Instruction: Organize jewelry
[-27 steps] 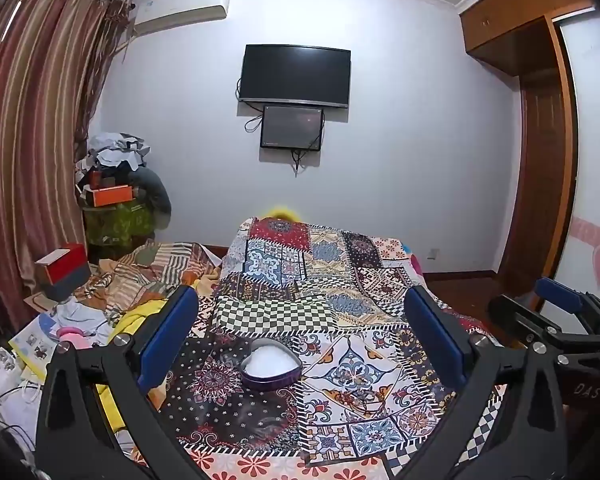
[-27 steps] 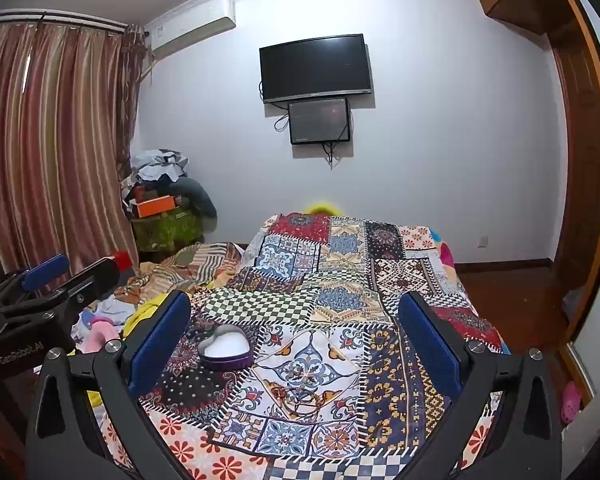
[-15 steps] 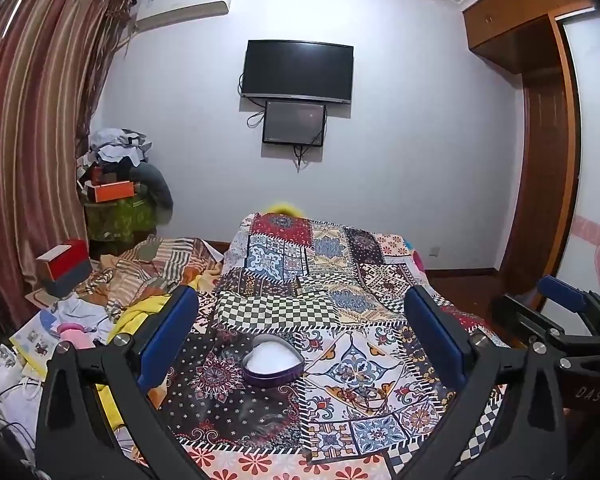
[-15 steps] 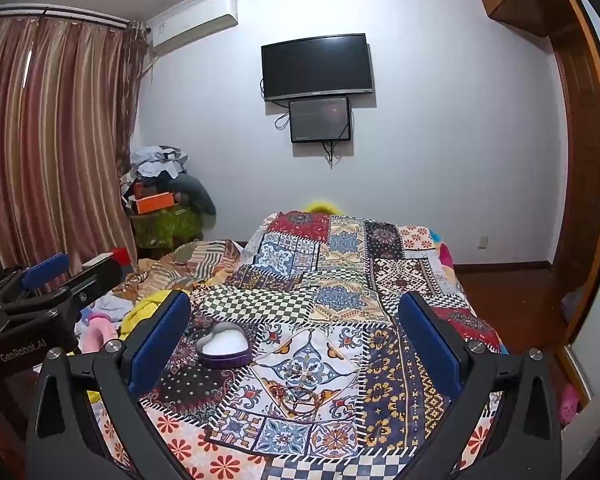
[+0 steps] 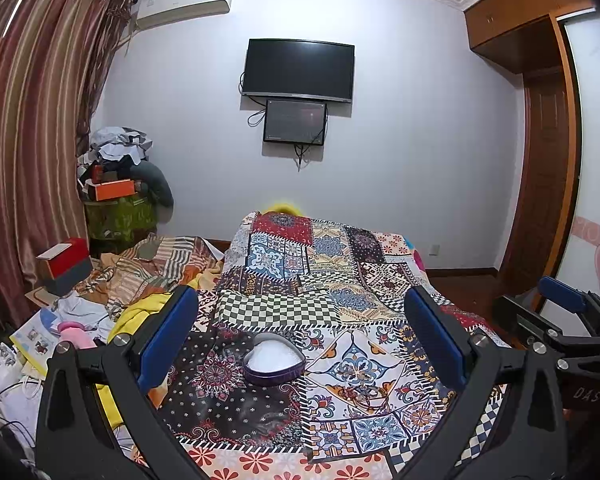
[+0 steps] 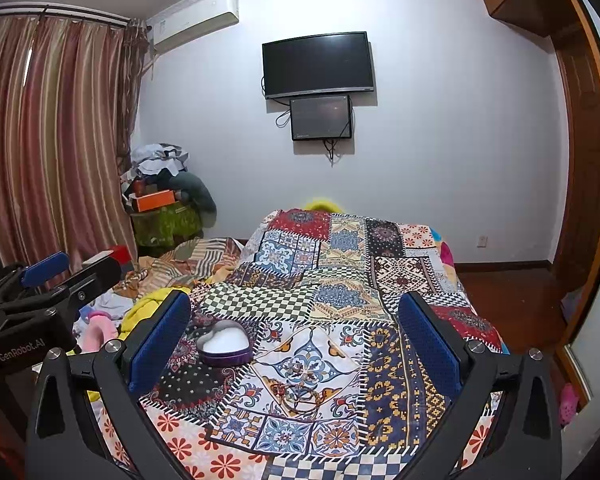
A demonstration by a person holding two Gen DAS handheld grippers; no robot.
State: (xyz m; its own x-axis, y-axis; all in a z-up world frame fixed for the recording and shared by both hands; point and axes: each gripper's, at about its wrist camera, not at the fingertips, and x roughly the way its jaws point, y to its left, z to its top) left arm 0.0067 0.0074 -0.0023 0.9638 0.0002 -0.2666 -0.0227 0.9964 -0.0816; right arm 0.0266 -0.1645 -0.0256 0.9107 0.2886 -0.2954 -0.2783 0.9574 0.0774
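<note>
Both claws are spread wide and hold nothing. In the left wrist view the left claw (image 5: 300,336) hangs above the patchwork bedspread (image 5: 340,272), its blue pads (image 5: 168,336) framing the heart-shaped tin (image 5: 274,362), which lies open on the dark patch with a white lining showing. Compared with a moment ago the tin sits slightly higher and nearer the middle between the fingers, so the claw seems to be lining up on it, though nothing has been touched. The right claw (image 5: 560,300) shows at the far right edge.

In the right wrist view the right claw (image 6: 296,340) is also well above the bed. The jewelry (image 6: 298,394), a small tangle of rings or bangles, lies near the front on a pale patch, right of the tin (image 6: 225,343) and apart from it. This view has hardly shifted. Nothing lies between jewelry and tin; the clutter of clothes (image 6: 100,320) at the left is clear of the path.
</note>
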